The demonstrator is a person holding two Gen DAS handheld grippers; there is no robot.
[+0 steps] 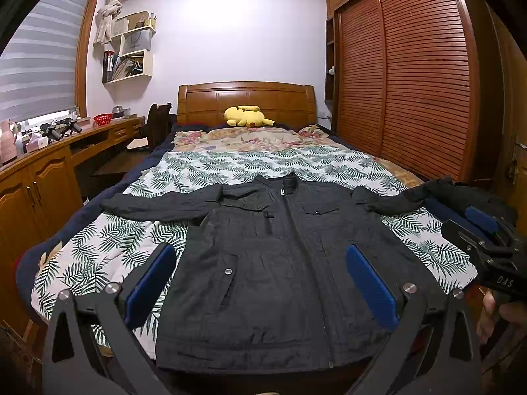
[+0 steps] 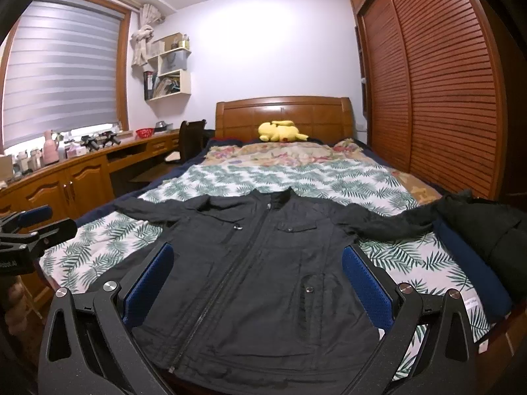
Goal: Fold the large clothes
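Open bedspread on both sides of the jacket

The jacket [image 1: 263,263] fills the middle; leaf-print bedspread [image 1: 98,256] lies bare beside it, a dark bundle [image 2: 487,227] crowds the right edge.

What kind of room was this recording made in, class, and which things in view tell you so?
Most likely a home bedroom: a bed with a wooden headboard, a louvred sliding wardrobe beside it, and a yellow plush toy at the head. A black jacket lies spread on the bed.

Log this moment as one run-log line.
jacket: flat, zipped, sleeves spread | left gripper: open, empty | right gripper: open, empty | fold: unstarted
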